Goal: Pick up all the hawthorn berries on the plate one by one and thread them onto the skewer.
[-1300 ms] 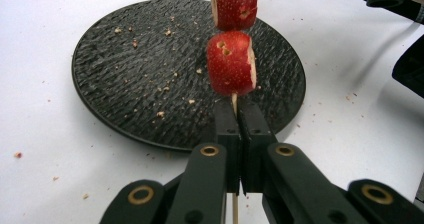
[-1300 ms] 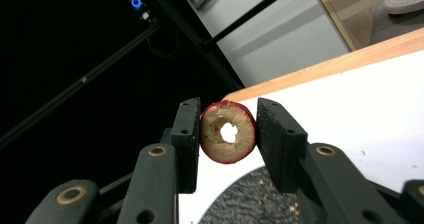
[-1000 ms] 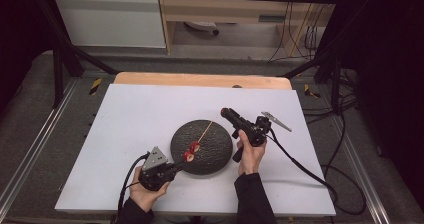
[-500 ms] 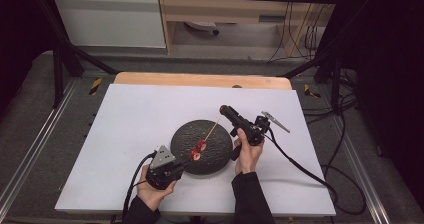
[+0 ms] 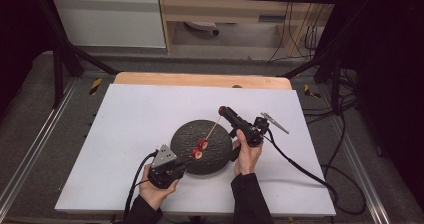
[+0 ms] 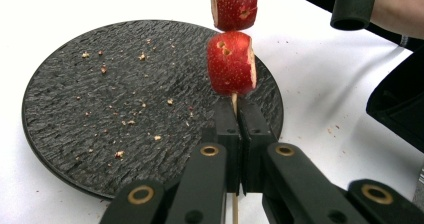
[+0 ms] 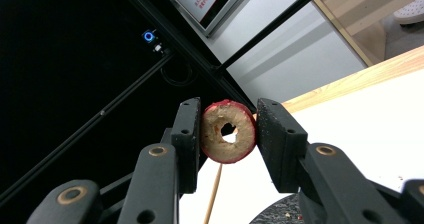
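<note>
From above, a dark round plate (image 5: 210,159) sits near the middle of the white table (image 5: 125,124). The left gripper (image 5: 186,162) lies at the plate's near left edge, and the right gripper (image 5: 223,110) is held over its far right side. A thin wooden skewer (image 5: 212,130) slants between them, carrying two red fruit slices (image 5: 201,149).

The left gripper view adds detail: its jaws are pressed together on the skewer's lower end, just below the nearer slice (image 6: 231,64), and crumbs dot the plate.

The right gripper view shows a third slice (image 7: 228,132), ring-shaped with a hole, clamped between that gripper's jaws, with the skewer's tip just beneath it.
</note>
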`<state>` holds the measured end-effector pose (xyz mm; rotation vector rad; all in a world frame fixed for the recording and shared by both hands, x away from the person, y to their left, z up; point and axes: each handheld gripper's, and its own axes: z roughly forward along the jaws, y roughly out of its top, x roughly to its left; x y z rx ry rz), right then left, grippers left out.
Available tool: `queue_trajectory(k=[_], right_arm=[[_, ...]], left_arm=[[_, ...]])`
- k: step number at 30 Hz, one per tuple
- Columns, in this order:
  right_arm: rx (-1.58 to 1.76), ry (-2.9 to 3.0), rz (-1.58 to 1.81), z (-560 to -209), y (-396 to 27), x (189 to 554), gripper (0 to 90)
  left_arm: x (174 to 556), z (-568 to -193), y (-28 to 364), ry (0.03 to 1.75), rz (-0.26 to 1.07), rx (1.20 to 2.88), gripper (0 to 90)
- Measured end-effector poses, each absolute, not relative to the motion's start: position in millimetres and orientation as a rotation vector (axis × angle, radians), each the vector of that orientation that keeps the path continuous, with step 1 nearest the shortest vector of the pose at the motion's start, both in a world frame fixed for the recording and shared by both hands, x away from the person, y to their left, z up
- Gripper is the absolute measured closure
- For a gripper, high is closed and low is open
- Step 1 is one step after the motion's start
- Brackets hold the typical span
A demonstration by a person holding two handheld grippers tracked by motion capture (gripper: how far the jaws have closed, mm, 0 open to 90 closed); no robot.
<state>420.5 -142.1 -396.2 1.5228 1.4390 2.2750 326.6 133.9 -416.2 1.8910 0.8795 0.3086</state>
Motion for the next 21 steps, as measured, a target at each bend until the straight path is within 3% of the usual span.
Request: queue_trajectory(k=[21], right_arm=[[1.536,1.425,2.305,-398,-139,417,63.8]], left_arm=[[327,-416,121,0.907,0.334,1.825,88.5]])
